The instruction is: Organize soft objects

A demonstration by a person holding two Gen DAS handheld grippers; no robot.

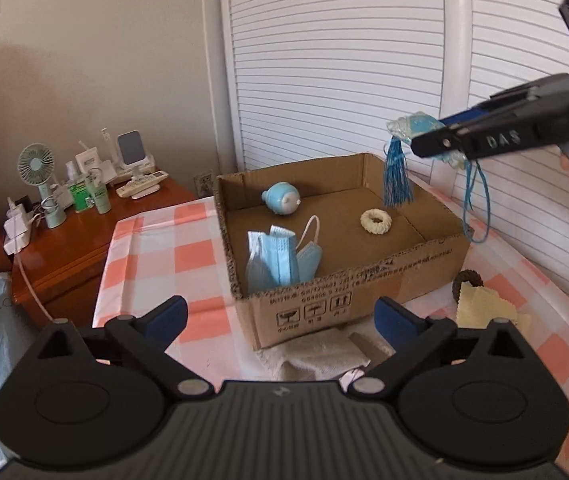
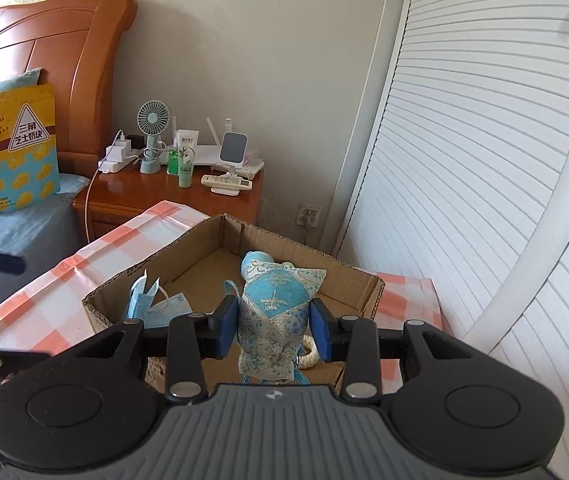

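Observation:
An open cardboard box point(image 1: 364, 280) stands on the pink checked tablecloth. In it lie blue face masks point(image 1: 280, 256), a blue round toy point(image 1: 282, 199) and a cream scrunchie point(image 1: 376, 221). My right gripper point(image 2: 274, 330) is shut on a blue brocade sachet point(image 2: 274, 312) with a tassel point(image 1: 396, 178) and holds it above the box point(image 2: 348, 276); the left wrist view shows it at the upper right point(image 1: 428, 138). My left gripper point(image 1: 280, 316) is open and empty, above a white cloth point(image 1: 316, 354) at the box's near side.
A dark scrunchie point(image 1: 469, 279) and a yellow cloth point(image 1: 484, 308) lie right of the box. A wooden nightstand point(image 2: 172, 188) holds a fan point(image 2: 152, 136), bottles and remotes. White louvred wardrobe doors point(image 2: 484, 160) stand behind. A bed with a yellow bag point(image 2: 14, 148) lies left.

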